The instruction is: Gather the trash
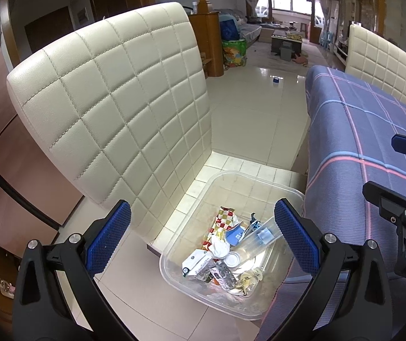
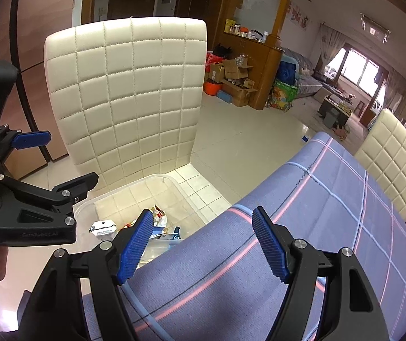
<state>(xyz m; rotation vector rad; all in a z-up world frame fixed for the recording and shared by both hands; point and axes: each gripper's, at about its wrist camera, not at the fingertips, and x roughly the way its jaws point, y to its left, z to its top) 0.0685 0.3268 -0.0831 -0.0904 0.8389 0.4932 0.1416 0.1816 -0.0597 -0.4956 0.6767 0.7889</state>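
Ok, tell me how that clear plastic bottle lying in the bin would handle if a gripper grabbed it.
The clear plastic bottle looks empty, so it is probably light. Its thin see-through wall would likely dent under the pads and may be slippery. It lies tilted on the other trash in the clear bin, so a nudge could roll or shift it.

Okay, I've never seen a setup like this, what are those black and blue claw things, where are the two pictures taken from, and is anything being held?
They are two hand-held grippers, worked by a person, each with a camera looking along its blue-padded fingers. One picture comes from the left gripper, the other from the right gripper. Both stand open and hold nothing. Below sits a clear plastic bin on a cream quilted chair, with trash inside: a small carton, a checked wrapper and a clear plastic bottle. Beside it is a table under a blue plaid cloth, bare where it shows.
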